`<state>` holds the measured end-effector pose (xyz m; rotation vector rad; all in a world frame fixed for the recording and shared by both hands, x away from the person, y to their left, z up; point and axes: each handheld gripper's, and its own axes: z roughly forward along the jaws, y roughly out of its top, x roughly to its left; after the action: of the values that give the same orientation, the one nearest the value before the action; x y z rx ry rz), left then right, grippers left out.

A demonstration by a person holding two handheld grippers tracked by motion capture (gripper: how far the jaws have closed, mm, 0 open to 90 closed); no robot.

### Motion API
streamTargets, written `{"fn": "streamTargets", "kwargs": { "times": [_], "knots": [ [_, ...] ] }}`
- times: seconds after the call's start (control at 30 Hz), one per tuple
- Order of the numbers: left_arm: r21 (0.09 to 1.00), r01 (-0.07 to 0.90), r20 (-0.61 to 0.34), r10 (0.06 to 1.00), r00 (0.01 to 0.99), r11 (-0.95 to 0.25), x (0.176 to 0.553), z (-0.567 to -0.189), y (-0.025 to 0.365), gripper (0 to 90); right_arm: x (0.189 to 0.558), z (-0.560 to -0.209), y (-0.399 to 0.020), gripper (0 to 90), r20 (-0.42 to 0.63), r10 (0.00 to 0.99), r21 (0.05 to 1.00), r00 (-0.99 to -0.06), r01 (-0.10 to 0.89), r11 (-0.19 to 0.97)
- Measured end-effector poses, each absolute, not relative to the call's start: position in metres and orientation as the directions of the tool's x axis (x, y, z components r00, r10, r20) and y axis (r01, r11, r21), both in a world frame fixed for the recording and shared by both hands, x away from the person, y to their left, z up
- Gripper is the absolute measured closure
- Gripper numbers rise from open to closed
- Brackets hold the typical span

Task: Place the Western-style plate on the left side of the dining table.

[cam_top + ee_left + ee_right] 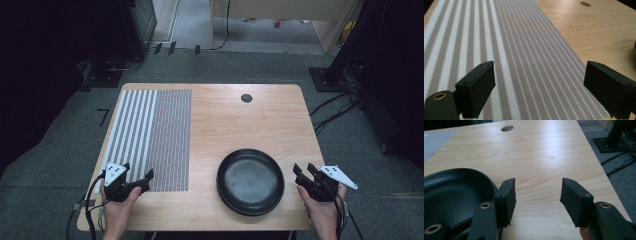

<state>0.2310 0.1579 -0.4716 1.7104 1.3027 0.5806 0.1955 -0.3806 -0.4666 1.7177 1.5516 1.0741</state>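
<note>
A black round plate (250, 181) lies on the wooden table (235, 120) near the front right, empty; its rim (454, 187) shows at the left of the right gripper view. A striped woven placemat (150, 137) covers the table's left part. My left gripper (137, 176) hovers open over the placemat's front edge (536, 82), nothing between its jaws. My right gripper (303, 171) is open just right of the plate, over bare wood (537, 195), holding nothing.
A dark round cable hole (246, 98) sits near the table's far edge. Grey carpet surrounds the table, with cables and a stand base (327, 80) at the right and dark equipment (135, 25) at the back left.
</note>
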Motion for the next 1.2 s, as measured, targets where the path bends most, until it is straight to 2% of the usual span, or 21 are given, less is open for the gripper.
{"fn": "streamTargets", "kwargs": {
  "times": [0.17,0.43,0.6,0.63,0.9,0.93,0.97,1.2],
  "knots": [
    [0.860,0.504,-0.122,0.922,0.366,-0.086,0.235,-0.468,0.138,12.9,0.196,-0.462,-0.381,49.7,0.237,0.971,0.840,-0.033,0.509,-0.188],
    [0.858,0.505,-0.126,0.910,0.395,-0.100,0.241,-0.466,0.117,13.2,0.199,-0.466,-0.380,48.2,0.262,0.964,0.815,-0.051,0.546,-0.193],
    [0.859,0.502,-0.132,0.903,0.409,-0.101,0.246,-0.462,0.101,13.3,0.207,-0.461,-0.375,42.5,0.202,0.978,0.811,-0.047,0.568,-0.140],
    [0.859,0.502,-0.139,0.899,0.416,-0.100,0.247,-0.462,0.096,13.3,0.209,-0.456,-0.372,39.1,0.185,0.982,0.820,-0.047,0.558,-0.127],
    [0.856,0.506,-0.143,0.890,0.433,-0.108,0.251,-0.460,0.081,13.3,0.215,-0.456,-0.366,37.6,0.150,0.988,0.857,-0.047,0.504,-0.107],
    [0.854,0.509,-0.144,0.890,0.432,-0.108,0.252,-0.461,0.079,13.3,0.215,-0.458,-0.366,38.9,0.142,0.988,0.860,-0.053,0.501,-0.097],
    [0.851,0.514,-0.149,0.891,0.428,-0.104,0.254,-0.462,0.075,13.4,0.214,-0.463,-0.365,44.0,0.152,0.986,0.856,-0.065,0.508,-0.098],
    [0.851,0.515,-0.166,0.879,0.448,-0.102,0.259,-0.463,0.056,14.0,0.210,-0.470,-0.363,51.6,0.167,0.981,0.848,-0.098,0.521,-0.093]
  ]
}}
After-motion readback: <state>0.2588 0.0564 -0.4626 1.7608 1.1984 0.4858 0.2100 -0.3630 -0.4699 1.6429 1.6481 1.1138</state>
